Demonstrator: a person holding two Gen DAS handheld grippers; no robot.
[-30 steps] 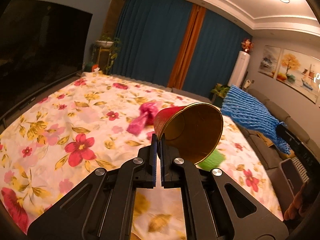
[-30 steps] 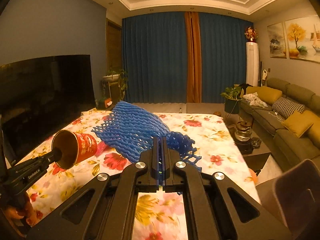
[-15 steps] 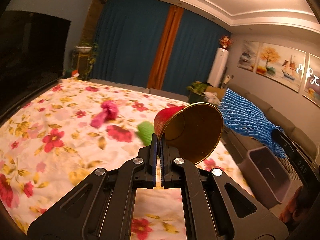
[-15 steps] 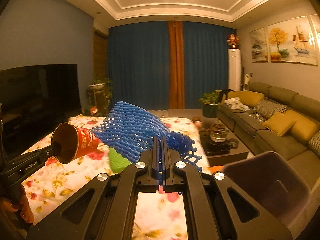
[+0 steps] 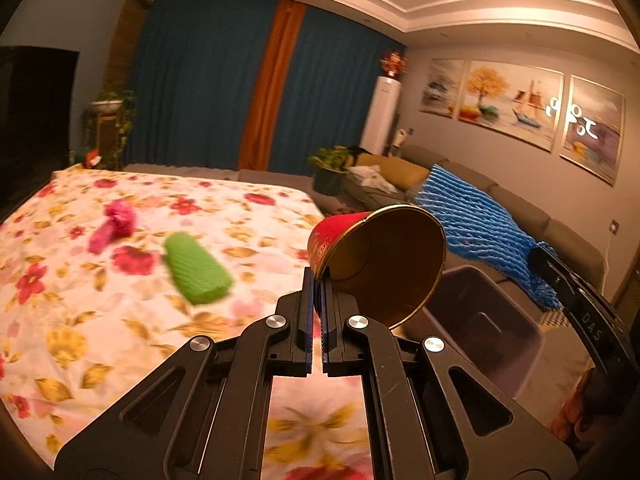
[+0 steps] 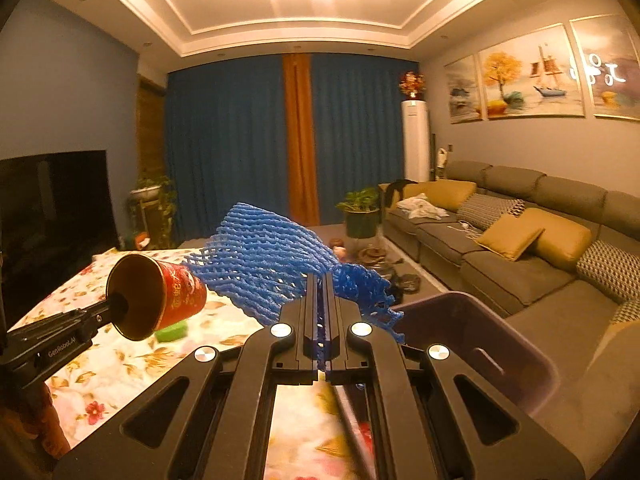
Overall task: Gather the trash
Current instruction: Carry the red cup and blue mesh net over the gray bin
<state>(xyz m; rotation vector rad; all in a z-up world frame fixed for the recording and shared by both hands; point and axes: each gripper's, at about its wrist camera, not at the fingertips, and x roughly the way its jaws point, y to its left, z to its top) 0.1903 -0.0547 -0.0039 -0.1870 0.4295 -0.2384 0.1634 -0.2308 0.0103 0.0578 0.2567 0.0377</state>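
My left gripper [image 5: 318,280] is shut on the rim of a red paper cup [image 5: 380,260], held on its side above the table's right edge; the cup also shows in the right wrist view [image 6: 160,296]. My right gripper [image 6: 322,284] is shut on a blue foam net [image 6: 272,264], which also shows in the left wrist view [image 5: 480,224]. A dark purple bin [image 6: 480,344] stands beside the table, just right of and below both grippers; it shows in the left wrist view too [image 5: 488,320]. A green foam piece [image 5: 196,268] and a pink wrapper [image 5: 116,224] lie on the table.
The table has a floral cloth [image 5: 80,320]. A grey sofa with yellow cushions [image 6: 520,240] runs along the right wall. A TV [image 6: 48,208] stands at the left. A potted plant [image 6: 360,212] and small items sit on the floor near the curtains.
Both grippers have swung right, away from the table's middle toward the bin, carrying the cup and net. The bin now fills more of both views.
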